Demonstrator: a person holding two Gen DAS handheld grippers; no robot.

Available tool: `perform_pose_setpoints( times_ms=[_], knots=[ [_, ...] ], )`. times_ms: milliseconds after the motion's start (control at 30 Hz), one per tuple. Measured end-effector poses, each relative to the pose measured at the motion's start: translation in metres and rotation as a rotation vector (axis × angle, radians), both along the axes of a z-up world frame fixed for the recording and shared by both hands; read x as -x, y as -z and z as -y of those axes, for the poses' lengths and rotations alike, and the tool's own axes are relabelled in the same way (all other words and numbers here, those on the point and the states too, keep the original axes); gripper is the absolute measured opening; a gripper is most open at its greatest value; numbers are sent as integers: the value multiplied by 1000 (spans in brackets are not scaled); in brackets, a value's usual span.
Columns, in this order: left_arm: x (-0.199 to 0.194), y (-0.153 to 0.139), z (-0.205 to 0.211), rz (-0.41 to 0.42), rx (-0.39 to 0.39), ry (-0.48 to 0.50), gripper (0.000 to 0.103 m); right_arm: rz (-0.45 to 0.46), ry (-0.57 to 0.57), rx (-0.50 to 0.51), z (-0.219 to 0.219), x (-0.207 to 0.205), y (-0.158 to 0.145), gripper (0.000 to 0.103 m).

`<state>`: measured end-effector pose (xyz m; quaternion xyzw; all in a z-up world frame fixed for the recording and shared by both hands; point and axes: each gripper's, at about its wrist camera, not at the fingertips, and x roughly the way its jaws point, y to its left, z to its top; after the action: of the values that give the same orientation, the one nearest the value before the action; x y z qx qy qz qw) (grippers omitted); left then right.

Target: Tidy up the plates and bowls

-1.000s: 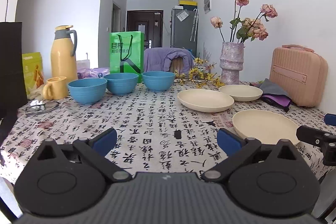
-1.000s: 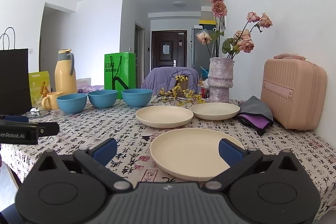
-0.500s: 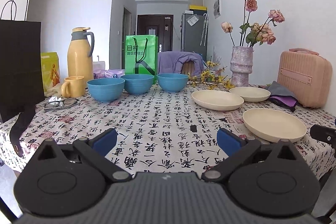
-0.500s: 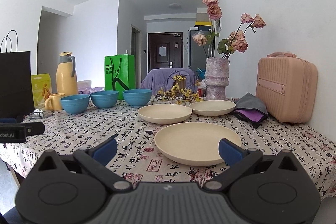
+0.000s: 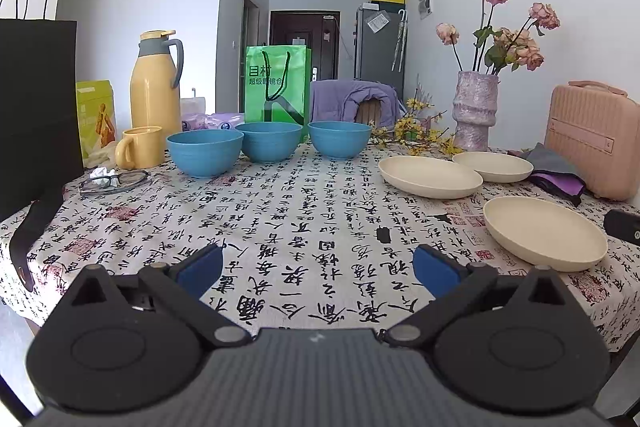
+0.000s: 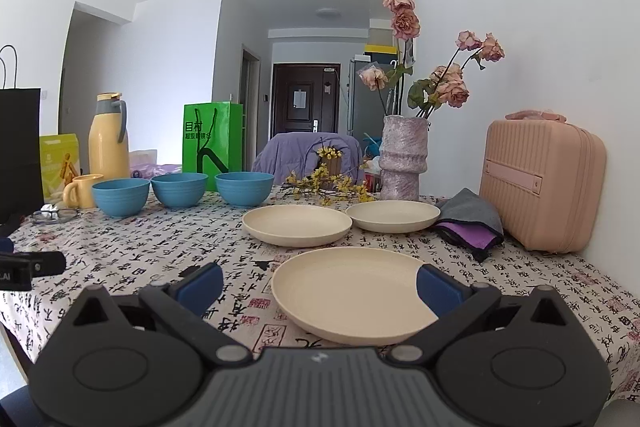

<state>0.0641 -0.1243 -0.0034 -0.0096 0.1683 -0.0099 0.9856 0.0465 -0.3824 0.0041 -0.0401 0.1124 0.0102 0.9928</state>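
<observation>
Three blue bowls stand in a row at the back left of the table. Three cream plates lie on the right: a near plate, a middle plate and a far plate. My left gripper is open over the patterned cloth near the front edge, holding nothing. My right gripper is open just in front of the near plate, whose near rim lies between the blue fingertips. That plate also shows in the left wrist view.
A yellow thermos, yellow mug, glasses, black bag and green bag stand at the left and back. A vase of roses, folded cloths and a pink case line the right wall.
Both cameras have tilted and shifted slightly, so the table now sits lower in view. The right gripper has come nearer the near plate. Bowls and plates have not moved.
</observation>
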Motion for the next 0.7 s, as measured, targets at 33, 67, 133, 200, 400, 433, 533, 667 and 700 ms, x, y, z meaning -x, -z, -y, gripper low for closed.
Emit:
perform_pose_setpoints(
  times_ms=[33,67,133,200,400,433,533,667,700],
  knots=[
    [-4,0,0,-3,-1,-1,103,1,2,3,0,-4,-1,103],
    [-7,0,0,-5,-2,0,103,2,6,6,1,-8,-2,103],
    [-13,0,0,-8,-3,0,103,2,17,9,3,-17,-4,103],
    [-20,-1,1,-13,-4,0,103,-3,23,6,5,-25,-6,103],
    [-45,-5,4,-24,-3,7,103,-23,32,1,8,-51,-8,103],
    [-49,-6,5,-24,-2,9,103,-28,34,2,8,-55,-9,103],
    [-64,-8,9,-29,-4,18,103,-46,39,6,7,-70,-9,103],
    [-85,-11,12,-42,-2,31,103,-60,46,14,7,-91,-11,103],
    [-89,-12,12,-44,-2,35,103,-65,48,11,7,-96,-12,103]
  ],
)
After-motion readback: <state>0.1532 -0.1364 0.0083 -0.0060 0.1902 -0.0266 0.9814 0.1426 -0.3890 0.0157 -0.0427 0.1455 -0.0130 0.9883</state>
